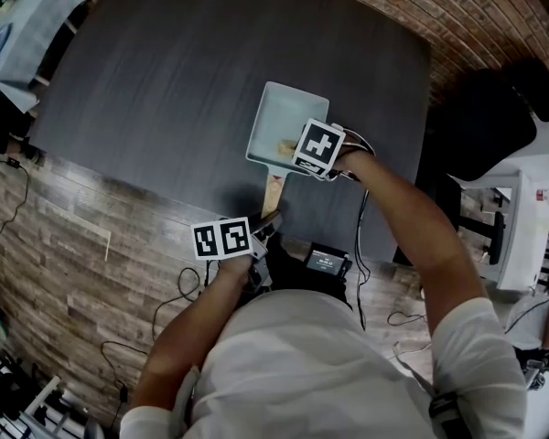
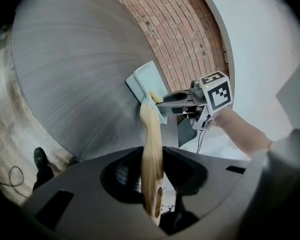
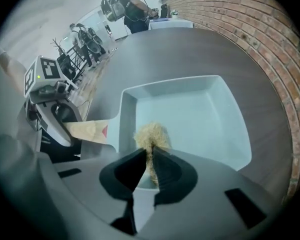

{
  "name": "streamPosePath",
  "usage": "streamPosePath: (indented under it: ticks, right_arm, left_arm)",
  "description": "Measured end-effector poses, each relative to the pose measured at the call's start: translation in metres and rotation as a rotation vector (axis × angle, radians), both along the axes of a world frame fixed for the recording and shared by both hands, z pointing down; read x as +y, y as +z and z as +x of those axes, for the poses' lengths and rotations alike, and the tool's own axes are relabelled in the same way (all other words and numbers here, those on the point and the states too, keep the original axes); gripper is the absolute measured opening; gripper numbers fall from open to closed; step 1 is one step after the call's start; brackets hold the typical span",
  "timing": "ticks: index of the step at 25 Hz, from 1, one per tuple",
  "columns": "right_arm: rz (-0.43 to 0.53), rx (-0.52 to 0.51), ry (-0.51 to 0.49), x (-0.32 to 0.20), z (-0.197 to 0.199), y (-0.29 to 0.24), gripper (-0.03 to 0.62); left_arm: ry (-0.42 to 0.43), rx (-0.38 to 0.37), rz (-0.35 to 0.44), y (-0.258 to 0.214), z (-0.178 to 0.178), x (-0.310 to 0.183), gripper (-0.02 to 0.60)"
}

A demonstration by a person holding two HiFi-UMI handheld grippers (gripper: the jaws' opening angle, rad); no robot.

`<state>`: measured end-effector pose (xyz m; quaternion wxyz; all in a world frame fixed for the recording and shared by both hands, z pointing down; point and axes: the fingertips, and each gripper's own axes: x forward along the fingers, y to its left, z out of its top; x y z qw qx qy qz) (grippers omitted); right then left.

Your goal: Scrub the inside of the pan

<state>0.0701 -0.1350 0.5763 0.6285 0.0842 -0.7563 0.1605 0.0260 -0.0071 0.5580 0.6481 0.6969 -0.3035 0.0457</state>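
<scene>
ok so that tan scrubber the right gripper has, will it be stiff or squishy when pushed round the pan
Probably squishy: the scrubber looks frayed and fibrous and bulges past the right gripper pinching it. Likely light too: a narrow pinch holds it. It may drag on the pan, so the left gripper on the handle probably helps.

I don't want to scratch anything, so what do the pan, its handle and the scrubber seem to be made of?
Pan: smooth, pale blue-grey, softly glossy; probably coated or enamelled metal.
Handle: light wood, by its tan colour and lengthwise streaks.
Scrubber: tan, frizzy fibres, perhaps natural fibre; hard to say more.
</scene>
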Motion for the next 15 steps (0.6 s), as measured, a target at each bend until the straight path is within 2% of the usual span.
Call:
streamPosePath:
  ticks: [5,15]
  right_arm:
    - [-0.105,-0.061,0.096,0.013,-0.007,-0.001,0.046]
    - [-0.323,-0.225,0.402,0.020,-0.013,-0.005,0.046]
  left_arm:
    - [-0.008,-0.003,0.000,0.000,-0.002,0.000,0.117]
    - [-0.003,0.000,0.002,0.001,-0.002,0.000,0.117]
